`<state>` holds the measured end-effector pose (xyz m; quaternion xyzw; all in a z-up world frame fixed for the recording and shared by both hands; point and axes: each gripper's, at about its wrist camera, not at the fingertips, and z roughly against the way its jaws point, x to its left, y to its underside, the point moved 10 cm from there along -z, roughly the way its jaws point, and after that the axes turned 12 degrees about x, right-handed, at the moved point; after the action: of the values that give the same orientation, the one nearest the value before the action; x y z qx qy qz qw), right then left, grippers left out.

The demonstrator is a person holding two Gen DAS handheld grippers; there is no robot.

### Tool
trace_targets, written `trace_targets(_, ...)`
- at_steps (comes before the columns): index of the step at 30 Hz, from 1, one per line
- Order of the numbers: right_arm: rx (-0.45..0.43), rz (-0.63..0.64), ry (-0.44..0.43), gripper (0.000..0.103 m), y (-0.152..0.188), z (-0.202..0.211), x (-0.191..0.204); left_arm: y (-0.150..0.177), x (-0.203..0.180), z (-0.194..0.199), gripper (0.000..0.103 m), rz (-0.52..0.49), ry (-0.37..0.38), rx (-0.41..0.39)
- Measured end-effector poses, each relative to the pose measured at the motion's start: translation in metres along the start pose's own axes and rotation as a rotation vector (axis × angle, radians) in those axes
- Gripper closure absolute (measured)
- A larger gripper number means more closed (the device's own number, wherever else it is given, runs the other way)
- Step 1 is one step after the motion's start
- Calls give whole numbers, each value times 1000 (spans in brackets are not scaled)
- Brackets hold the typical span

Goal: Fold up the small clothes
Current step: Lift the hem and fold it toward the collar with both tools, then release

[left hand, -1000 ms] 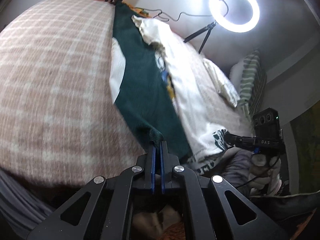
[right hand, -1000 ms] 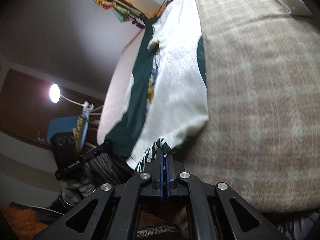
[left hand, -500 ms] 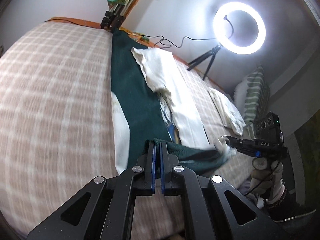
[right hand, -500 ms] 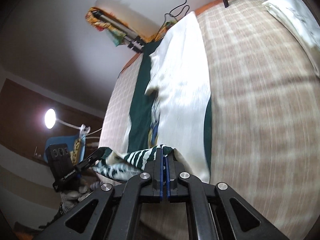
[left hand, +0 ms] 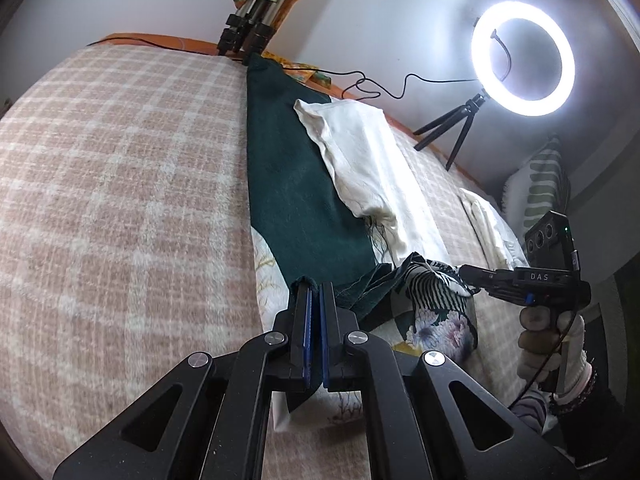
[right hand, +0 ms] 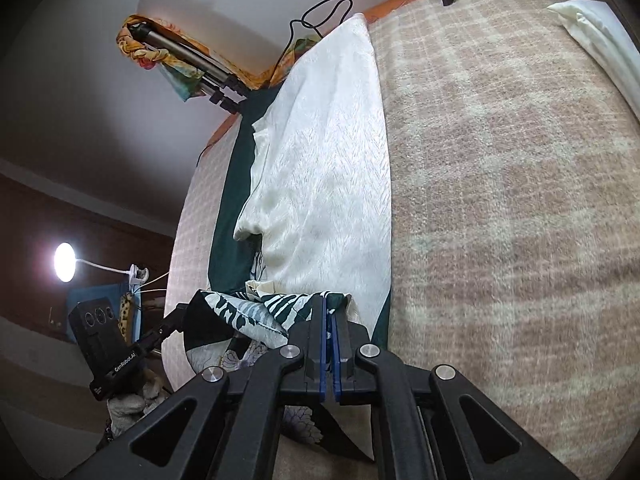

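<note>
Each camera rides low behind its own gripper and looks forward and downward along the two fingers, close over the checked blanket [left hand: 120,184]. The left wrist view faces up the bed with the ring light [left hand: 523,53] at 2 o'clock and the right gripper [left hand: 466,274] at 3 o'clock. The right wrist view faces the same way, the left gripper [right hand: 176,314] at 9 o'clock. Both share the garment [left hand: 296,184] [right hand: 320,168], the blanket and the tripod legs [left hand: 248,28] [right hand: 192,64] at 12 and 11 o'clock.
</note>
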<state>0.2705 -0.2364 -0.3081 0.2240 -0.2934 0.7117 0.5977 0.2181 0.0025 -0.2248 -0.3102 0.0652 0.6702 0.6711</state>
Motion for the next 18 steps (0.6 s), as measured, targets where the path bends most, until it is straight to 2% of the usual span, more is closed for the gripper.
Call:
trace_targets(2, -6, 7, 17, 99, -3, 0, 0, -5, 1, -2, 100, -7, -21, -4)
trace_targets(4, -11, 13, 39, 94, -6, 1, 0, -10, 2, -1, 91, -10, -48, -14)
trace_targets(5, -18, 28, 63, 87, -7, 4, 1, -13, 2, 1, 80, -9, -56, -17)
trace_targets(6, -35, 54, 77, 65, -7, 9, 4, -16, 2, 4, 70, -11, -69, -24)
trace_targets(7, -63, 88, 96, 59, -6, 15, 8, -17, 1, 10, 68, -19, -80, -41)
trace_targets(10, -102, 197, 177, 60, 2, 29, 19, -17, -4, 27, 67, -69, -134, -96)
trace_targets(13, -104, 291, 208, 65, 19, 31, 31, -6, -15, 32, 67, -122, -138, -108)
trace_targets(18, -59, 442, 332, 66, 47, 9, 43, 23, -40, 10, 67, -237, -140, -42)
